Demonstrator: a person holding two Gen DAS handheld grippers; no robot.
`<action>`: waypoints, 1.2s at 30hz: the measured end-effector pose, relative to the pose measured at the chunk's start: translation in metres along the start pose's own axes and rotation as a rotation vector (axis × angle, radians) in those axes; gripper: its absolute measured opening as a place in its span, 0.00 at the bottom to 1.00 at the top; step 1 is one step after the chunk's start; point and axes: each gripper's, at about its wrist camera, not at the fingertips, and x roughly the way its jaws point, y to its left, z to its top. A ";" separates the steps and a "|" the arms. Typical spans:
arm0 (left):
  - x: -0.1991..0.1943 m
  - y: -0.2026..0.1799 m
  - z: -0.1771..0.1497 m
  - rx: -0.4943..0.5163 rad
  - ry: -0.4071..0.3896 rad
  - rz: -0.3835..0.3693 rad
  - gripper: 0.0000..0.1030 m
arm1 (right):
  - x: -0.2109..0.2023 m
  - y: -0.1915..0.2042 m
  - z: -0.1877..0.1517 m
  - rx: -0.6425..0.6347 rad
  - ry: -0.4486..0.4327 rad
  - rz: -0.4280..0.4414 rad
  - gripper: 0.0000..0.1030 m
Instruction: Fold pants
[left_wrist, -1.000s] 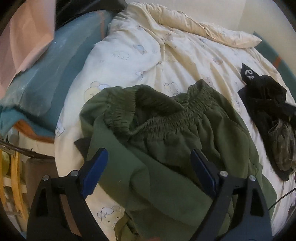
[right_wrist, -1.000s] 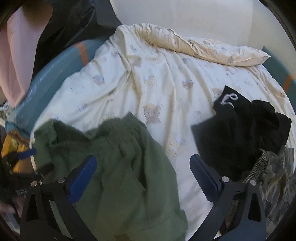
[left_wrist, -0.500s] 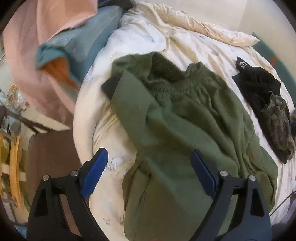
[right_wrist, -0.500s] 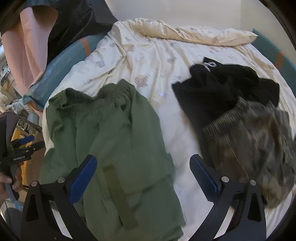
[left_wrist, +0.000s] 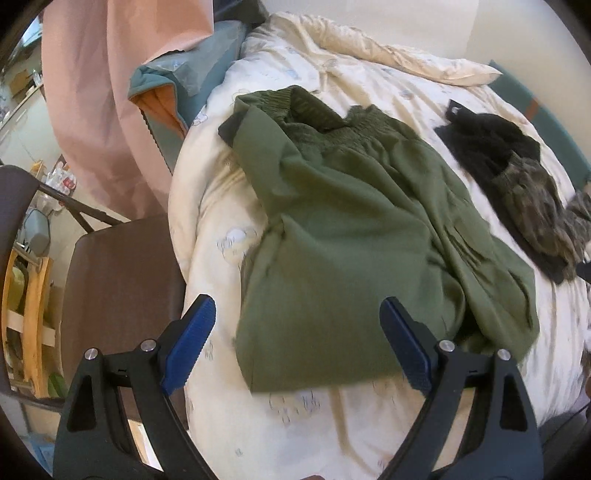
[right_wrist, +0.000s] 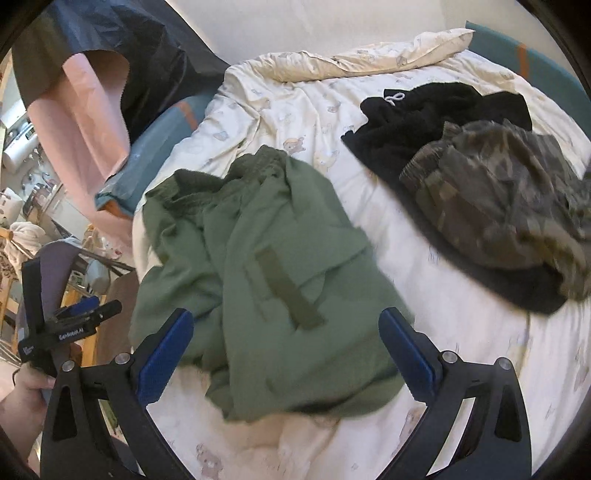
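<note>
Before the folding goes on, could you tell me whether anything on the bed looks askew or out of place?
The green pants lie bunched and crooked, waistband rumpled, one flap doubled over near the bed's edge. Beside them a camouflage garment is heaped on a black one, unfolded. Both grippers are open and empty.

Black gripper (left_wrist: 295, 339) frames, blue ribbed jaws, silver screws, white lettering.

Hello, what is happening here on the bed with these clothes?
A person holds a pair of tongs in each hand above a bed to fold pants. The green pants lie rumpled on the cream quilt, not folded. The left tongs and the right tongs are both open and hold nothing. A black garment and a camouflage garment lie in a pile beside the pants.
</note>
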 end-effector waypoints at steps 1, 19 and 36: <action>-0.003 -0.002 -0.008 0.006 0.001 -0.002 0.86 | -0.003 -0.001 -0.006 0.004 -0.001 0.003 0.99; 0.047 -0.040 -0.090 0.004 0.066 -0.034 0.86 | 0.027 -0.049 -0.108 0.140 0.058 0.038 0.99; 0.115 -0.061 -0.046 0.039 0.063 0.061 0.41 | 0.036 -0.080 -0.102 0.278 0.054 0.096 0.99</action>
